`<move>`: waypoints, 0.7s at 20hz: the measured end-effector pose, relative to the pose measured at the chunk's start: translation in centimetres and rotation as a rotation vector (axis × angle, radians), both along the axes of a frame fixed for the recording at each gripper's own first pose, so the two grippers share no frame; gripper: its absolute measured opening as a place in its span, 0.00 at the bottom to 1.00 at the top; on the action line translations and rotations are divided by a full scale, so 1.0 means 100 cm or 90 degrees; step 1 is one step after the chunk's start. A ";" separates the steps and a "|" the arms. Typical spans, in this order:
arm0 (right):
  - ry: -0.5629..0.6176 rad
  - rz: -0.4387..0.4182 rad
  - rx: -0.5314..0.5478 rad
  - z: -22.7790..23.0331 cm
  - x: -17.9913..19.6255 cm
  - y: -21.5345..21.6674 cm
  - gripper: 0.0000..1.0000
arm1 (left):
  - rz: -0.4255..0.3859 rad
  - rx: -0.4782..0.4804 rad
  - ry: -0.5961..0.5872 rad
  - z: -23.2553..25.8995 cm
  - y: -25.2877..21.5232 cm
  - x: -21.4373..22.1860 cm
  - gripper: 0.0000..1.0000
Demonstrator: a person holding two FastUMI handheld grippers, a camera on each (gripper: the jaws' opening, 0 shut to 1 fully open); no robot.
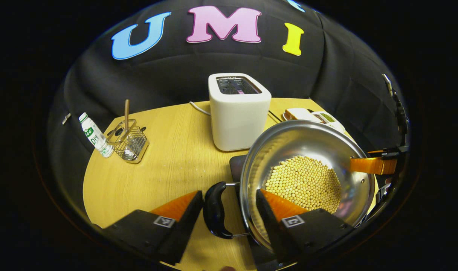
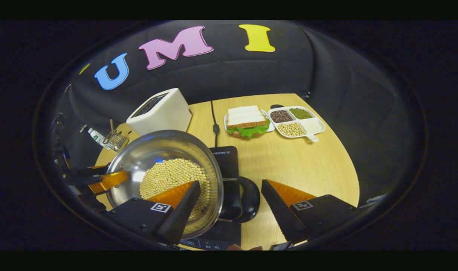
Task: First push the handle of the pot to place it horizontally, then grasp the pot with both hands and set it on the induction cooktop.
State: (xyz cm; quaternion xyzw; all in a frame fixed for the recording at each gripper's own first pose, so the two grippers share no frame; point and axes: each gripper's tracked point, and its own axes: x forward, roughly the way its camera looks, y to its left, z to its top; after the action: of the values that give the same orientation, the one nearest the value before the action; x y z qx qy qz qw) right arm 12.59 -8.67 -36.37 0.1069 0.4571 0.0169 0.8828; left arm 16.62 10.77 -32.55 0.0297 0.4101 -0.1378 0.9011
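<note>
- Left gripper view first: pot (image 1: 308,177), steel and loaded with soybeans (image 1: 304,183), is seen just ahead and a bit right of the left gripper (image 1: 229,210). Its near black handle (image 1: 216,210) is bracketed by the spread fingers, one outside the handle, the other reaching over the rim into the bowl. No squeeze is visible, so it's read as released, probably staged to clamp handle and rim together.
- Far side of the pot in that view, an orange finger of the right gripper (image 1: 372,165) is spotted at the rim, which fits a two-handed lift being set up.
- Dark slab of the induction cooktop (image 1: 237,167) is seen poking out from under the pot, so the pot looks to be over it already. Whether it's resting or hovering can't be told.
- Beyond it a toaster (image 1: 239,111) is parked, with a utensil rack (image 1: 129,141) and bottle (image 1: 95,135) off to the left.
- Right gripper view: same deal mirrored. Right gripper (image 2: 229,205) is held wide, left finger inside the bowl, the other black handle (image 2: 241,199) sitting in the gap, untouched by the right finger.
- Ahead on the table (image 2: 308,165) a sandwich (image 2: 248,119) and divided dish (image 2: 298,121) are left well clear.
</note>
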 end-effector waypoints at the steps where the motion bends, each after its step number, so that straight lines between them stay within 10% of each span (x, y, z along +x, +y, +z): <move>1: -0.002 -0.006 -0.001 0.001 0.001 -0.001 0.99 | -0.002 -0.005 -0.006 0.001 -0.002 -0.001 0.94; 14: -0.183 -0.057 -0.071 0.116 -0.004 -0.020 0.99 | 0.023 -0.042 -0.156 0.081 0.001 0.006 0.98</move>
State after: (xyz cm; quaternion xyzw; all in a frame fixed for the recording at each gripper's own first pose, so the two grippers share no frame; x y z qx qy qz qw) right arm 12.21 -10.63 -24.79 0.0748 0.3213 -0.0327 0.9435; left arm 17.19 10.88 -24.48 0.0093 0.2930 -0.1299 0.9472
